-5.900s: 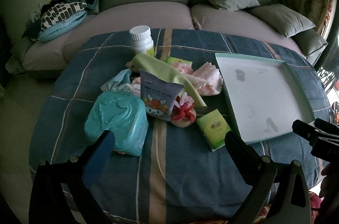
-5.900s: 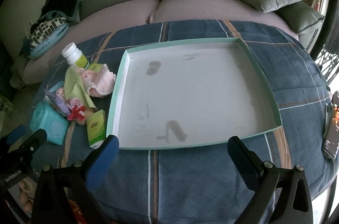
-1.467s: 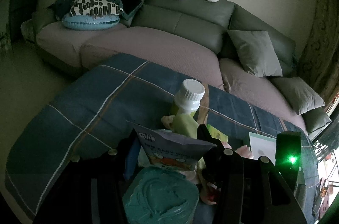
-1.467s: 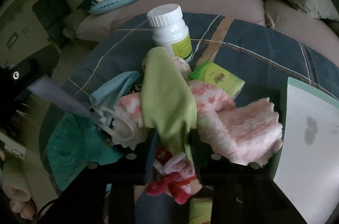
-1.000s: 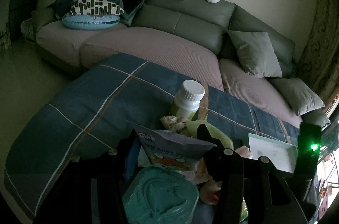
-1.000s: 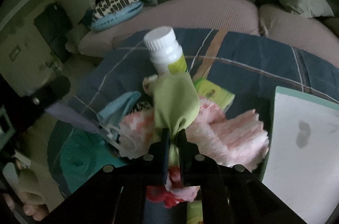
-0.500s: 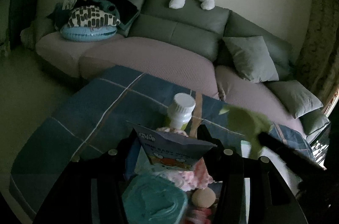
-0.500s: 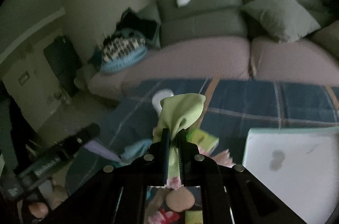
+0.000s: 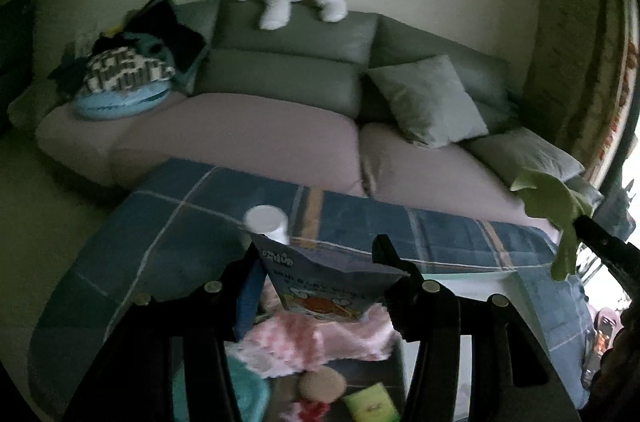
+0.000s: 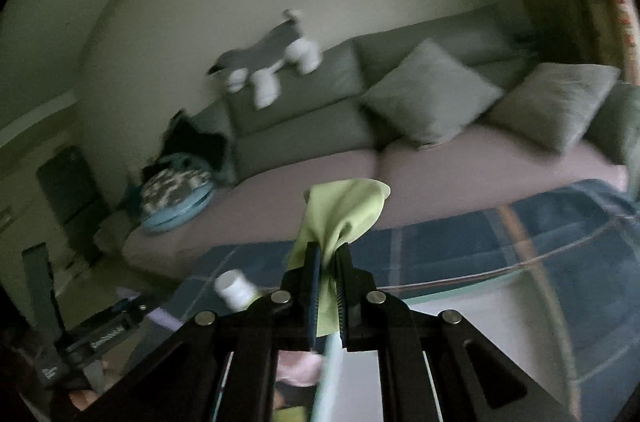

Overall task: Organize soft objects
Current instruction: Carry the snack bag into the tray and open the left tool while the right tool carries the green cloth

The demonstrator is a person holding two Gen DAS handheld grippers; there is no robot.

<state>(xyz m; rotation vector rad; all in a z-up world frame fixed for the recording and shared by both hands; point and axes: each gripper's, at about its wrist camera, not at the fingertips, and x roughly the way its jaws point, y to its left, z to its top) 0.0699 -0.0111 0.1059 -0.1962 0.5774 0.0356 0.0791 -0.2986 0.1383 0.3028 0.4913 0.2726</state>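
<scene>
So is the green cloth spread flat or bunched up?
Bunched: the green cloth is pinched in the shut right gripper, puffing out beyond the jaws and hanging off the table.

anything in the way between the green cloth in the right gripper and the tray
Nothing visible. The right gripper is shut on the green cloth, held up in the air, and the tray lies just below and ahead with its visible part bare. The bottle stands off to the left.
</scene>
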